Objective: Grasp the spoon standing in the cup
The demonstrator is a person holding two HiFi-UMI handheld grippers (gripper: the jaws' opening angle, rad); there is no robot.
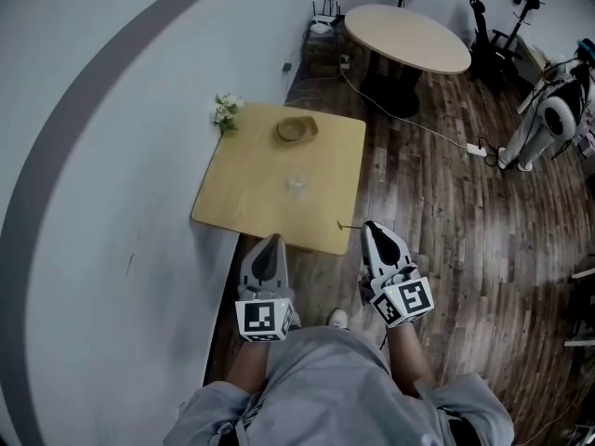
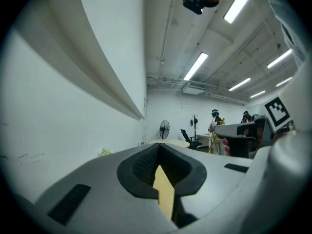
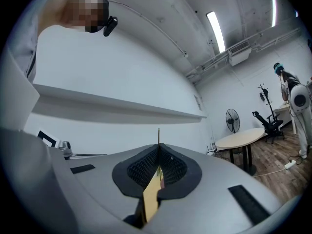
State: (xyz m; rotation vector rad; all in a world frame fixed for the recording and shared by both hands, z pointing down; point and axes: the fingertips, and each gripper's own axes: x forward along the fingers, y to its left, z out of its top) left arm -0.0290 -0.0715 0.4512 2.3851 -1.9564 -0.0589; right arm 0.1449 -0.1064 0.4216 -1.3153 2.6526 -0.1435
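A small yellow wooden table stands against the wall ahead of me. On it is a clear glass cup, faint to see, with nothing standing in it. My right gripper hovers just off the table's near right corner. It is shut on the spoon, a thin metal rod poking out left of its tip. In the right gripper view the spoon's handle rises straight from the closed jaws of that gripper. My left gripper is at the table's near edge, shut and holding nothing.
A brown bowl and a small bunch of flowers sit at the table's far side. A curved white wall runs along the left. Further off stand a round table, a floor cable with a power strip, and white equipment.
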